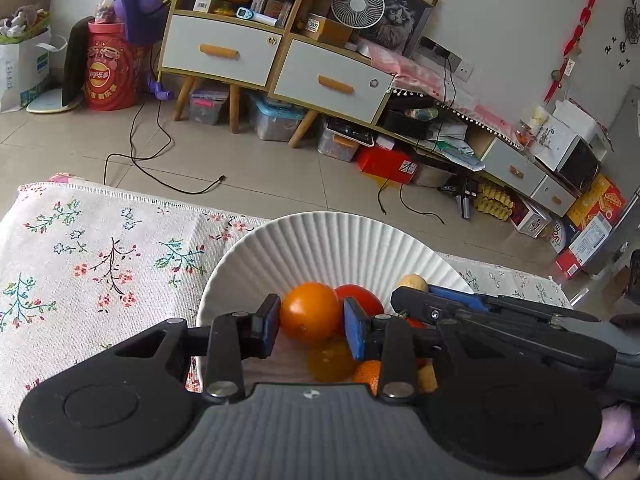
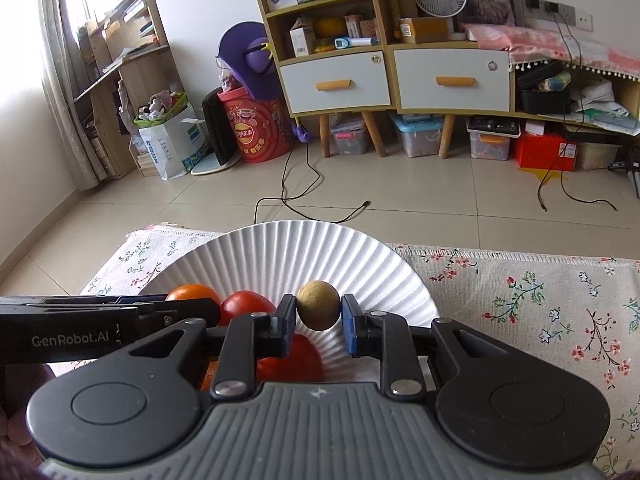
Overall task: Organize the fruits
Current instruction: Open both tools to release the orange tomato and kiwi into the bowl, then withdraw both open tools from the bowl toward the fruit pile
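A white ribbed plate (image 1: 332, 240) (image 2: 280, 252) sits on the floral tablecloth and holds several fruits. My left gripper (image 1: 311, 327) is shut on an orange fruit (image 1: 310, 311) just above the plate. A red tomato (image 1: 362, 298) lies behind it, and more orange and yellow fruit lies below the fingers. My right gripper (image 2: 318, 322) is shut on a small brown round fruit (image 2: 319, 305) above the plate. It also shows in the left wrist view (image 1: 412, 281). Red tomatoes (image 2: 245, 305) and the orange fruit (image 2: 192, 294) lie to its left.
The floral tablecloth (image 1: 100, 256) (image 2: 540, 304) covers the table on both sides of the plate. The two grippers are close together over the plate. Beyond the table edge are a tiled floor with black cables (image 2: 304, 196), cabinets and storage boxes.
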Demonstrator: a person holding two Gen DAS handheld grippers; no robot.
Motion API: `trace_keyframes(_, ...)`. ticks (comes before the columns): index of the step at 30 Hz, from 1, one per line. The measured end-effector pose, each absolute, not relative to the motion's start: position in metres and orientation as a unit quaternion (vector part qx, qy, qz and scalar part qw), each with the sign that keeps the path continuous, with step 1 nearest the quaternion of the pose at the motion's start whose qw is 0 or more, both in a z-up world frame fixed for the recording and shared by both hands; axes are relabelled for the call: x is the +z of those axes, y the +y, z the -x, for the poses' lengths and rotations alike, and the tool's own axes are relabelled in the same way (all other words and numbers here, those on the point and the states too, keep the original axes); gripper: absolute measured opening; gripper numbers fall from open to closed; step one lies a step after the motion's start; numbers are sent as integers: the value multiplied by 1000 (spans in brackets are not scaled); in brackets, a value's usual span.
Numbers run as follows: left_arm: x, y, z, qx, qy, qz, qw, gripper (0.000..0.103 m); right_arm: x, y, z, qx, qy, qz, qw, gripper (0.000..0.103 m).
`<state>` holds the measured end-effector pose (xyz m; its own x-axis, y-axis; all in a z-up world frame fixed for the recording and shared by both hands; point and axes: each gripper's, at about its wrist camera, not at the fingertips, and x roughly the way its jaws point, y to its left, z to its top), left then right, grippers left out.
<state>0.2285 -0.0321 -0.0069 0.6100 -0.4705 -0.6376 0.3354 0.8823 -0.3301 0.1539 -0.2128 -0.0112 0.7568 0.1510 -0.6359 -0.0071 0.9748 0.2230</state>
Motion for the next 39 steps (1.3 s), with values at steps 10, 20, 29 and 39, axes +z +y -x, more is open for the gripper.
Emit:
trace_keyframes(10, 0, -33, -223, -212, 367, 73, 903, 53, 1, -220, -148, 16, 342, -113, 933, 37)
trace_keyframes(20, 15, -21, -196, -187, 356, 42, 915, 81, 15, -226, -125, -18, 348, -118, 930, 63)
trace_keyframes(29, 30, -5, -167, -155, 354, 20, 922, 96, 31, -211, -95, -34, 349, -99, 931, 87)
trace_keyframes(39, 42, 18, -136, -122, 350, 15, 929, 101, 40, -197, -64, -34, 351, -93, 931, 100)
